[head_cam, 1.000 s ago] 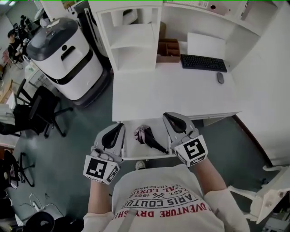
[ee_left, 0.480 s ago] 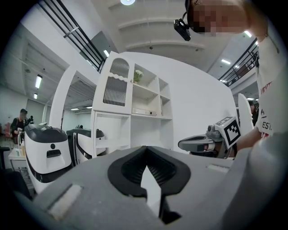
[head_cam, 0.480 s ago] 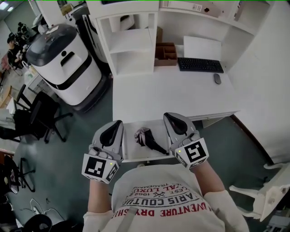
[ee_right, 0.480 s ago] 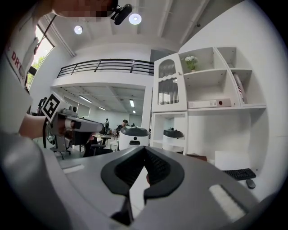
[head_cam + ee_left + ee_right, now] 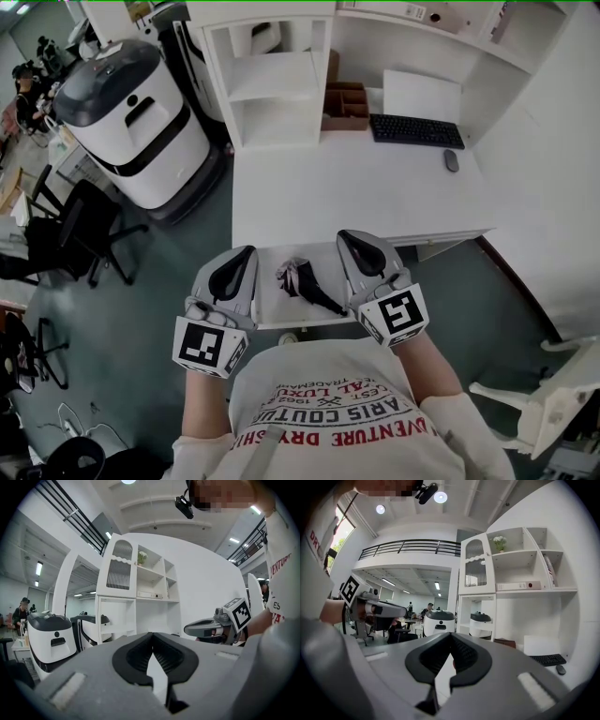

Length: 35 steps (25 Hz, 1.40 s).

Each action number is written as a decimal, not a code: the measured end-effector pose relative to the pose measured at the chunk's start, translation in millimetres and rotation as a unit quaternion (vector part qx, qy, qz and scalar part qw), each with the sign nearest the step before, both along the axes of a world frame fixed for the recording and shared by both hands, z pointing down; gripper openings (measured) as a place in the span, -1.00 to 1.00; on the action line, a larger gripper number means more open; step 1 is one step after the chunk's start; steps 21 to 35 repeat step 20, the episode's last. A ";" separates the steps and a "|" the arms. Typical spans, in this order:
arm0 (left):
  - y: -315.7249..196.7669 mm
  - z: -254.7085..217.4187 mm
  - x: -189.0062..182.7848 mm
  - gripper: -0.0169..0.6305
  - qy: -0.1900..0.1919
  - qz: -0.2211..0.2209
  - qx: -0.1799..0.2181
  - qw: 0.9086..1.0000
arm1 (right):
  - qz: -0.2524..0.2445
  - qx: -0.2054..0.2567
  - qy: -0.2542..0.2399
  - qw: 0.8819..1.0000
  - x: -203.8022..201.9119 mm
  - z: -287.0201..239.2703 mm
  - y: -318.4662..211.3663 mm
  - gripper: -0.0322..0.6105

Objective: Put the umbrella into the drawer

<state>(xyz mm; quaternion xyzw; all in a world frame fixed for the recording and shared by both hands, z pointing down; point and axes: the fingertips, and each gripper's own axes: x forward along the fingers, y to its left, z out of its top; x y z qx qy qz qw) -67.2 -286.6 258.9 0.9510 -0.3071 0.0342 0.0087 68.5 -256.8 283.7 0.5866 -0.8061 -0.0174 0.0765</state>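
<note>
In the head view, the folded umbrella [image 5: 305, 284] lies inside the open drawer [image 5: 302, 324] under the white desk [image 5: 356, 187], handle end angled toward your right. Your left gripper [image 5: 234, 272] and right gripper [image 5: 361, 253] flank it, one over each side of the drawer, neither touching it. That looks like a stance for pushing the drawer front shut, since the umbrella already sits where the task wants it. In the left gripper view, the left gripper [image 5: 151, 641] has its jaws brought together at the tips with nothing between them, and it points level across the room toward the shelving. Your other gripper shows off to the side. In the right gripper view, the right gripper [image 5: 451, 641] is likewise closed and empty, which suits a blunt, firm push better than spread jaws would.
</note>
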 end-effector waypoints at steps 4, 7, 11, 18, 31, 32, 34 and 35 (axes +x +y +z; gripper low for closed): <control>2.3 -1.1 -0.2 -0.94 0.003 -0.003 0.002 1.000 | 0.001 0.002 -0.005 1.000 0.0 -2.0 2.2 -0.90; 3.8 -2.7 -2.1 -0.94 0.003 -0.007 0.003 1.000 | -0.003 0.003 -0.008 1.000 -2.4 -3.0 4.2 -0.90; 4.8 -1.8 -4.1 -0.94 0.003 -0.013 0.002 1.000 | -0.006 -0.003 -0.015 1.000 -3.5 0.8 6.4 -0.90; 4.2 2.6 -7.9 -0.94 0.000 -0.020 -0.001 1.000 | -0.011 -0.002 -0.015 1.000 -6.7 2.4 7.3 -0.90; 3.9 4.0 -8.5 -0.94 0.000 -0.022 -0.002 1.000 | -0.011 -0.004 -0.015 1.000 -7.1 3.9 7.4 -0.90; 3.9 4.0 -8.5 -0.94 0.000 -0.022 -0.002 1.000 | -0.011 -0.004 -0.015 1.000 -7.1 3.9 7.4 -0.90; 3.9 4.0 -8.5 -0.94 0.000 -0.022 -0.002 1.000 | -0.011 -0.004 -0.015 1.000 -7.1 3.9 7.4 -0.90; 3.9 4.0 -8.5 -0.94 0.000 -0.022 -0.002 1.000 | -0.011 -0.004 -0.015 1.000 -7.1 3.9 7.4 -0.90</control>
